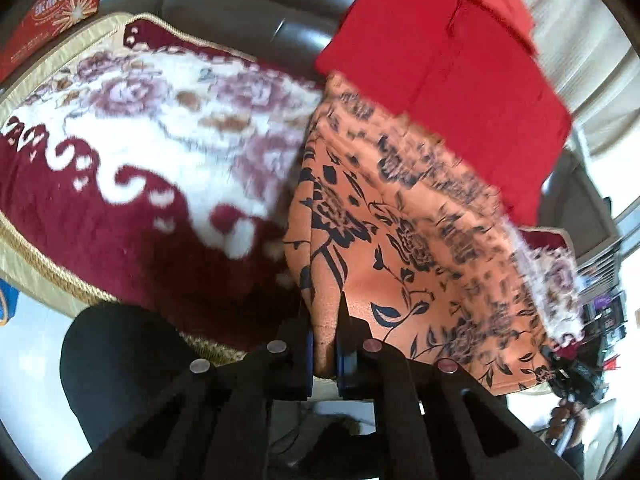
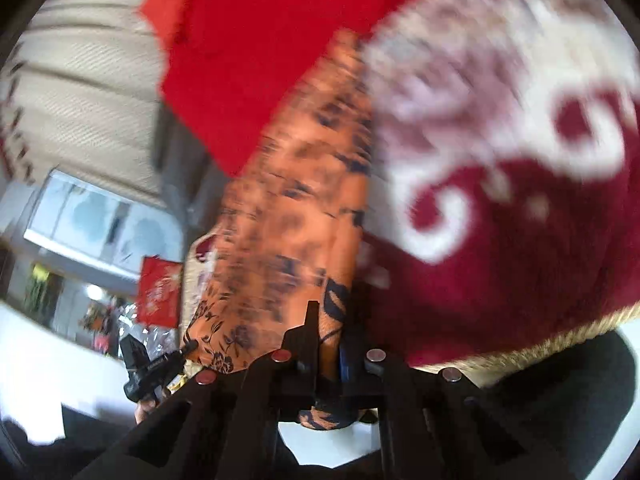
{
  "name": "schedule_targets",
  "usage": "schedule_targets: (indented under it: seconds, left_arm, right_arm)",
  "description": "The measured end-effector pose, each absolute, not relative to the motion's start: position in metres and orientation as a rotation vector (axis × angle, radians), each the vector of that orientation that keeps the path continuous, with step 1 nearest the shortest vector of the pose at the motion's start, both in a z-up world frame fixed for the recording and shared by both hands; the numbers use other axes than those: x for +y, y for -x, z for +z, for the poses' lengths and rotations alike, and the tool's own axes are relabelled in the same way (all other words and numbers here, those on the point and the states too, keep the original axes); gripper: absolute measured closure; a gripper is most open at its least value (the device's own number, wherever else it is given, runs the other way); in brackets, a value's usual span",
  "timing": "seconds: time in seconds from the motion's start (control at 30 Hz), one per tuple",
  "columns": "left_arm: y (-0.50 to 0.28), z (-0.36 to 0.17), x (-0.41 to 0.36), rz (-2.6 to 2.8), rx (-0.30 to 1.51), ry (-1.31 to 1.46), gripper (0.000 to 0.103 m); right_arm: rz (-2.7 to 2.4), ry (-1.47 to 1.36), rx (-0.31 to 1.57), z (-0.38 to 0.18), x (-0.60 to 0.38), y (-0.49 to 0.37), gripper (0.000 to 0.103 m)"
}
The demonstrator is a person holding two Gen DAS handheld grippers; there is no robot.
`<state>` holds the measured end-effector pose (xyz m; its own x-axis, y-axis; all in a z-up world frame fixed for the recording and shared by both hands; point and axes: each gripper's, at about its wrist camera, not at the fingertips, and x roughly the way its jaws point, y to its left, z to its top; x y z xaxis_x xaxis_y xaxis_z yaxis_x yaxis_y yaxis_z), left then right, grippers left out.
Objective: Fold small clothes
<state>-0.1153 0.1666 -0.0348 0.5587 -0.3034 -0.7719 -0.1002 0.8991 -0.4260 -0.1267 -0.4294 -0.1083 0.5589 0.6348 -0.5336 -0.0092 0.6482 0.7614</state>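
An orange garment with a dark floral print (image 1: 400,240) lies over a maroon and white floral blanket (image 1: 140,152). My left gripper (image 1: 322,312) is shut on the garment's near edge, with the cloth pinched between its fingers. In the right wrist view the same orange garment (image 2: 288,216) runs up the middle, blurred. My right gripper (image 2: 330,320) is shut on another part of its edge, and a fold of cloth hangs below the jaws. The left gripper (image 2: 148,368) shows small at the lower left of that view. A red cloth (image 1: 448,72) lies beyond the orange garment, overlapping its far end.
A red printed box (image 1: 52,20) sits at the far left behind the blanket. A dark rounded surface (image 1: 260,16) lies beyond the blanket. The blanket (image 2: 500,160) fills the right of the right wrist view; a pale ribbed surface (image 2: 92,92) and a red bag (image 2: 158,292) lie to the left.
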Motion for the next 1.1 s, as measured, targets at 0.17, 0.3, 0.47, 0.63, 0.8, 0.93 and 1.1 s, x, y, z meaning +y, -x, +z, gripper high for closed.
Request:
schedule_targets:
  seconds: [0.17,0.3,0.47,0.63,0.8,0.93,1.1]
  left_arm:
    - [0.104,-0.090,0.174,-0.059,1.134,0.498,0.095]
    - [0.112,-0.062,0.168,-0.092,1.027,0.466,0.095]
    - [0.102,-0.095,0.170,-0.049,1.136,0.496,0.095]
    - [0.107,-0.073,0.163,-0.086,1.056,0.419,0.095]
    - [0.098,-0.101,0.166,-0.068,1.171,0.449,0.095]
    - [0.079,-0.080,0.160,-0.114,1.192,0.392,0.095]
    - [0.012,-0.007,0.153,-0.242,1.051,0.342,0.095]
  right_arm:
    - [0.347,-0.875,1.033,-0.166,-0.448,0.118,0.095]
    - [0.449,-0.873,0.917,-0.135,-0.438,0.129,0.095]
    - [0.369,-0.919,1.044,-0.176,-0.449,0.118,0.095]
    - [0.467,-0.859,0.947,-0.138,-0.443,0.123,0.095]
    - [0.407,-0.922,1.064,-0.179,-0.446,0.115,0.095]
    - [0.466,-0.844,1.078,-0.153,-0.435,0.103,0.095]
    - [0.613,-0.806,0.958,-0.087,-0.433,0.040,0.095]
